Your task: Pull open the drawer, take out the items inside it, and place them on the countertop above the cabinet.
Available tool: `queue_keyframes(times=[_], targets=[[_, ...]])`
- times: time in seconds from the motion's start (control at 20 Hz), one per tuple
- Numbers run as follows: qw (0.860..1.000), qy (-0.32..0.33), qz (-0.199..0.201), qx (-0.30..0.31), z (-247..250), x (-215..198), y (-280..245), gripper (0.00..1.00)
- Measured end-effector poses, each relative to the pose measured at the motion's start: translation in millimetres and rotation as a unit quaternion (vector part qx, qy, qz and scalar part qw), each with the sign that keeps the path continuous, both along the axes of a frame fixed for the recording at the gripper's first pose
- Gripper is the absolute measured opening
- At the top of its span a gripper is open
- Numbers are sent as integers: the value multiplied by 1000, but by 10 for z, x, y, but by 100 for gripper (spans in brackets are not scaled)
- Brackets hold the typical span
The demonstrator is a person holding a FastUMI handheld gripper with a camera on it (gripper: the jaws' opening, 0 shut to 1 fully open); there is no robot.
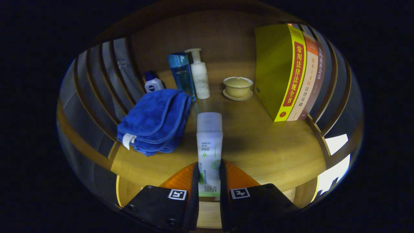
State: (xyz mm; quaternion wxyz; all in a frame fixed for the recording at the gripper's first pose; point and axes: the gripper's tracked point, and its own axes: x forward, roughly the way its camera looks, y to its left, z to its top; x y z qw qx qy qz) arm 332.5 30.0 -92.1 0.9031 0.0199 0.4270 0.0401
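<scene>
You're gripping the tube (209, 152) with both fingers of the gripper (209, 181); it's probably hovering, so be lowering it upright onto the countertop (258, 145) ahead, right of the towel (155, 119).

Dim, warm light falls from above on the desk (258, 142). A soft shadow lies right of the tube (209, 142) clamped in the jaws. Fisheye bending curves the slats; daylight glares white at lower right.
</scene>
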Motion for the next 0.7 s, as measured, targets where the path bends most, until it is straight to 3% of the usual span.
queue_keyframes(times=[0.35,0.7], targets=[[1000,2,-18,-4,-92,50,-79,49],[1000,-4,-28,2,-91,5,-82,80]])
